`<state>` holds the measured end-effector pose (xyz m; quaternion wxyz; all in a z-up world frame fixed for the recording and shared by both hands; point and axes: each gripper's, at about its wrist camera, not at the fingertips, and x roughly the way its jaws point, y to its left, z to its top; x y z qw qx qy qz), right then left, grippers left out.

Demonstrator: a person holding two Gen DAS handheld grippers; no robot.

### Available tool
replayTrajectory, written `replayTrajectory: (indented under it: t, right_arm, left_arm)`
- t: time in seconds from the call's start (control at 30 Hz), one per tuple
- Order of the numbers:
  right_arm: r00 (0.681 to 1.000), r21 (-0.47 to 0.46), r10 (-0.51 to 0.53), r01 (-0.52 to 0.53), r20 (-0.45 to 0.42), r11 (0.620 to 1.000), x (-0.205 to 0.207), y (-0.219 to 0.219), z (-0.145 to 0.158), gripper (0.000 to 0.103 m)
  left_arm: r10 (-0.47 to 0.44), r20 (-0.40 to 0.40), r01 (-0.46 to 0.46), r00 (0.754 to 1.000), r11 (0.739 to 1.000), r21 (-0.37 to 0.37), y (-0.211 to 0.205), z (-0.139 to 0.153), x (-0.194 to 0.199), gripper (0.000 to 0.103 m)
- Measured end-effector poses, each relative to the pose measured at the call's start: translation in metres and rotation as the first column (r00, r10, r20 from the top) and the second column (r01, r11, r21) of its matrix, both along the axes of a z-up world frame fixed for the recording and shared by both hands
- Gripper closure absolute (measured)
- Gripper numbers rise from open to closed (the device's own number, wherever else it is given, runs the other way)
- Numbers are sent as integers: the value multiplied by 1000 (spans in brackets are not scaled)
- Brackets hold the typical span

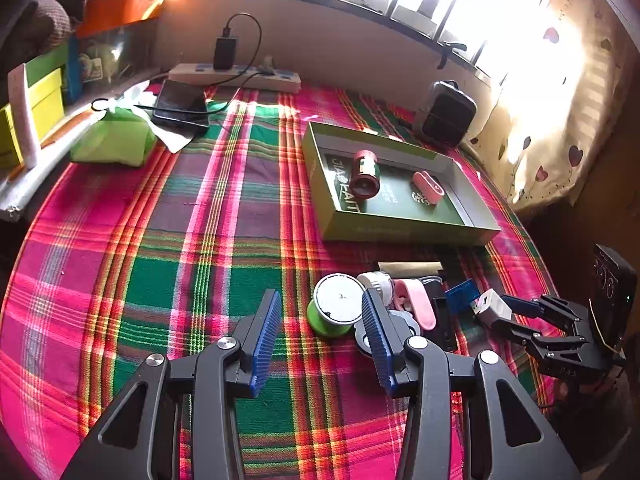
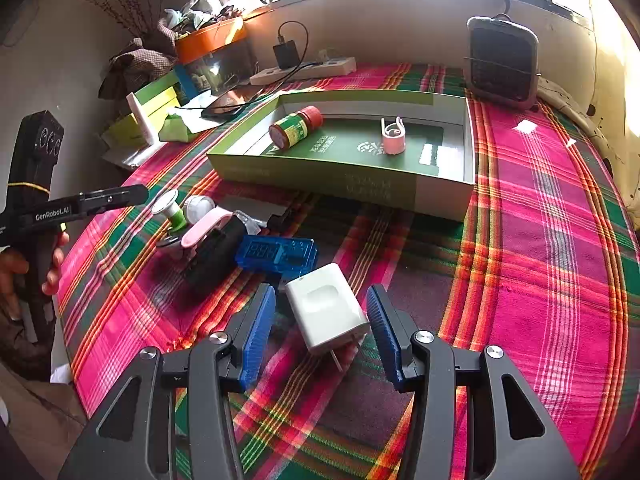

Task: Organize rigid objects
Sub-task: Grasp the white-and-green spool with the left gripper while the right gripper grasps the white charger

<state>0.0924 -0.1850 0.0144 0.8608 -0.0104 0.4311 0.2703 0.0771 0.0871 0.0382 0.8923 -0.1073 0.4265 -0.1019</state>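
Observation:
A green box (image 1: 404, 232) (image 2: 320, 178) lies open on the plaid cloth, holding a red-capped bottle (image 1: 365, 172) (image 2: 295, 126) and a pink clip (image 1: 428, 188) (image 2: 393, 138). A pile sits in front of it: a green spool (image 1: 338, 308) (image 2: 172, 210), a pink clip (image 1: 416, 304) (image 2: 204, 226), a black block (image 2: 212, 256), a blue display module (image 1: 462, 296) (image 2: 276, 254). My right gripper (image 2: 320, 320) (image 1: 492, 308) is open around a white charger (image 2: 324, 308) (image 1: 490, 306). My left gripper (image 1: 320, 332) is open, its jaws either side of the spool's near edge.
A power strip (image 1: 236, 74) (image 2: 304, 70) with a black adapter and a phone (image 1: 182, 104) lie at the back. A green pouch (image 1: 114, 136) and yellow boxes (image 1: 32, 112) sit at the left. A small dark heater (image 1: 448, 114) (image 2: 502, 62) stands at the back right.

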Motion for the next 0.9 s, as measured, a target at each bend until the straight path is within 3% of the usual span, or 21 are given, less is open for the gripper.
replayTrajectory:
  t: [0.43,0.73,0.9]
  right_arm:
    - [999,-165,-2,10,52,986,-17,22,-7,54]
    - [997,-192,-49,60,63,979,-17,26,-7,54]
    - [996,-195,-65,76,66,978,-15,27,-7,54]
  left_arm:
    - [-40,-25,40,999,999,8,-14,-12,4,61]
    - [-21,-35,24,999,997,72,-24,-19,17,61]
    - [-16,-39,18,999,998,68,-23,-22,21,61]
